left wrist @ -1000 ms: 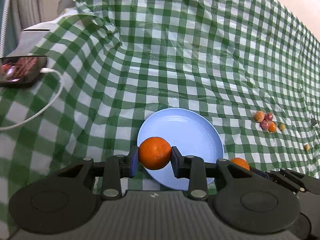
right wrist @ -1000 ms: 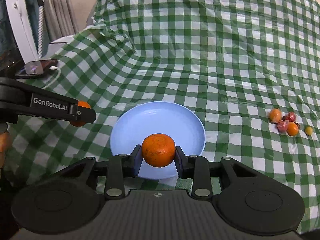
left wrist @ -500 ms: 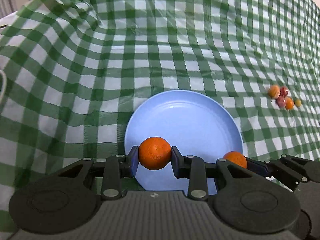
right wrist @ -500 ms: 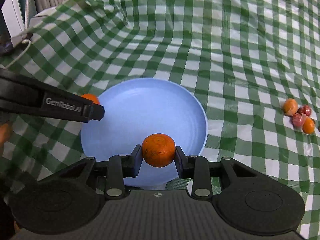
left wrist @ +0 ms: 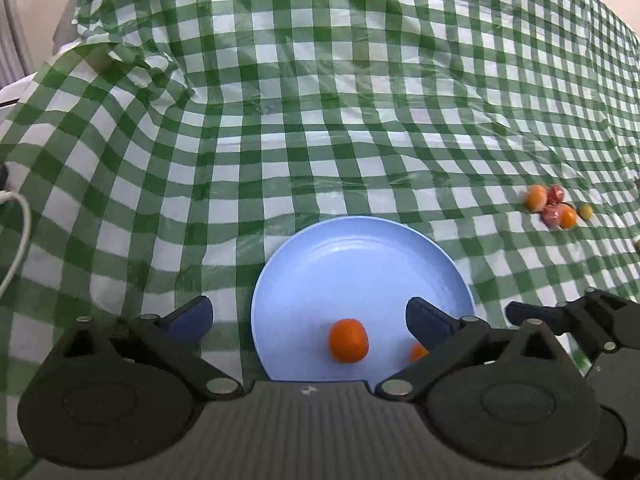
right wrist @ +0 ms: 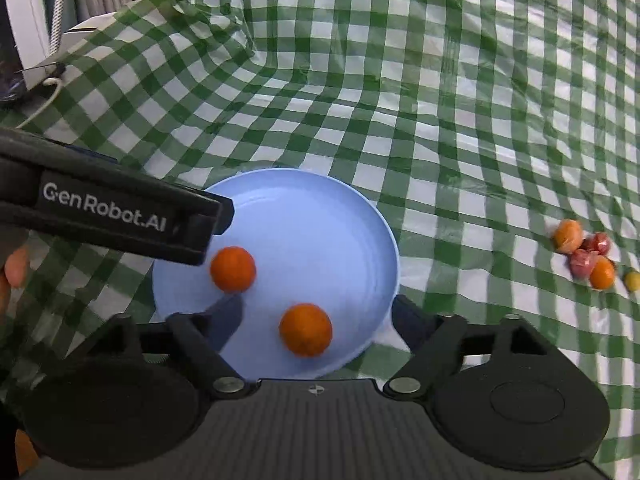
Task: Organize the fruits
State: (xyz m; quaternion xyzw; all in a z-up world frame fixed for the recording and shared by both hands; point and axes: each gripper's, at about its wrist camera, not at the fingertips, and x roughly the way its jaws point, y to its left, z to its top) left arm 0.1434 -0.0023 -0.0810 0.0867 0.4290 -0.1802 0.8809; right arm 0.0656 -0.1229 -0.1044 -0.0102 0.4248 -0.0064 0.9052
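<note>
A light blue plate [left wrist: 360, 264] [right wrist: 312, 220] lies on the green checked cloth. Two oranges rest on it. In the left wrist view one orange [left wrist: 348, 340] lies between the widely parted fingers of my left gripper [left wrist: 308, 320], whose jaws are opening; no pad touches it. The second orange [left wrist: 418, 352] peeks out beside the right finger. In the right wrist view my right gripper [right wrist: 320, 320] is opening too, with its orange [right wrist: 306, 330] loose on the plate between the fingers. The other orange [right wrist: 233, 269] sits under the left gripper's finger [right wrist: 192, 224].
A cluster of small orange, red and yellow fruits [left wrist: 554, 206] [right wrist: 586, 256] lies on the cloth to the right. A white cable [left wrist: 20, 232] runs at the left edge. The cloth bunches into folds [left wrist: 132, 56] at the back left. A person's hand [right wrist: 12, 268] shows at the left.
Both grippers sank over the plate and opened. Each orange left its pads and now lies on the plate.
</note>
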